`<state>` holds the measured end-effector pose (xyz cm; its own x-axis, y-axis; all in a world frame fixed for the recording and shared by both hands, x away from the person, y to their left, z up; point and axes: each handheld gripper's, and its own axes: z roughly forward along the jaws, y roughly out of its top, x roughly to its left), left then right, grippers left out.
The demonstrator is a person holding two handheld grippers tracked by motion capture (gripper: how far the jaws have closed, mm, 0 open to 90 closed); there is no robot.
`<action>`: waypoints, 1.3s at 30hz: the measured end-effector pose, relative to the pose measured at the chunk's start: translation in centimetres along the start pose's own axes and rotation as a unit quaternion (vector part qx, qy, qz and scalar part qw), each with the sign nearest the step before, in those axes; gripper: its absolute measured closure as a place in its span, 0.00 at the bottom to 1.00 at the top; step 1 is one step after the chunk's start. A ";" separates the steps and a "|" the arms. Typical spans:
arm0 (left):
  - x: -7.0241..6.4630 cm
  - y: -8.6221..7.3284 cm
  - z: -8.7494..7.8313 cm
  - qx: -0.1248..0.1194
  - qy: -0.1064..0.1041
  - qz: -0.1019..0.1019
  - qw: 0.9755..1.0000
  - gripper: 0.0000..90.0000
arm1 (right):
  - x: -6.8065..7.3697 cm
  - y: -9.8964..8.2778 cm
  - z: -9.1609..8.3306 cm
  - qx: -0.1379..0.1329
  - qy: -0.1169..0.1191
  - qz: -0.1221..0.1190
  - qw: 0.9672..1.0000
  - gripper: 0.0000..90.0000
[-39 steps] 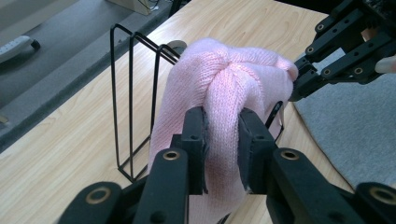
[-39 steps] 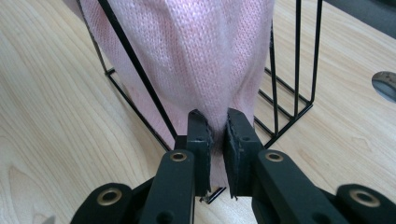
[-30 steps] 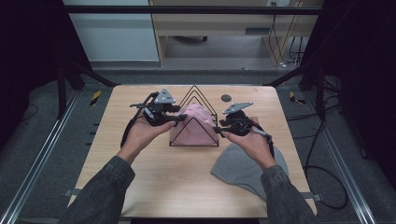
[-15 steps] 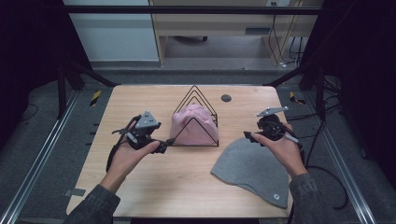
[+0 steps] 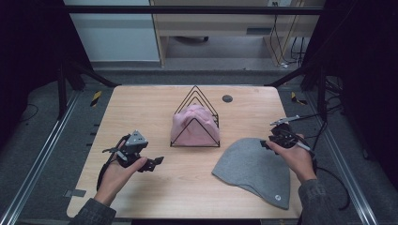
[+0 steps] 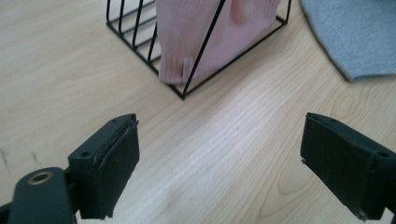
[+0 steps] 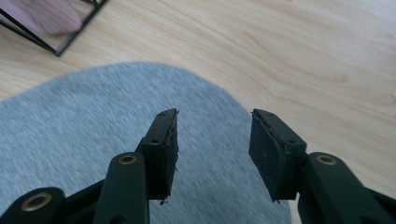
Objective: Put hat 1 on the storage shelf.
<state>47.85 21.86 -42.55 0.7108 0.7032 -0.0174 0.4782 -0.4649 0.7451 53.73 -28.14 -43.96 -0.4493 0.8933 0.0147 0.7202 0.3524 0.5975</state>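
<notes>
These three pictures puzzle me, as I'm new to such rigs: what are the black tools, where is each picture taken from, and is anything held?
A person holds a two-jaw gripper in each hand. The high view looks down on the light wooden table; the other two come from cameras riding on the grippers. The left gripper is open over bare wood, holding nothing. The right gripper hovers open at the flat grey knitted hat; its jaws have just been closing, with nothing pinched. A pink knitted cloth sits in the black triangular wire rack.

A grey beanie (image 5: pixel 253 169) lies flat; a pink beanie (image 5: pixel 193 125) sits in the wire rack (image 5: pixel 195 93).
</notes>
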 end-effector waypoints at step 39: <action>2.6 -5.2 -1.7 0.036 0.040 -0.039 0.998 0.12 | -2.9 -3.3 2.2 0.055 -0.009 0.036 0.998 0.57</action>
<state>46.38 27.05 -45.30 0.6284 0.7777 -0.0187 0.5687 -0.4429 0.6931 53.81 -31.24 -47.68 -0.3850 0.9221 0.0394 0.8050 0.3146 0.5030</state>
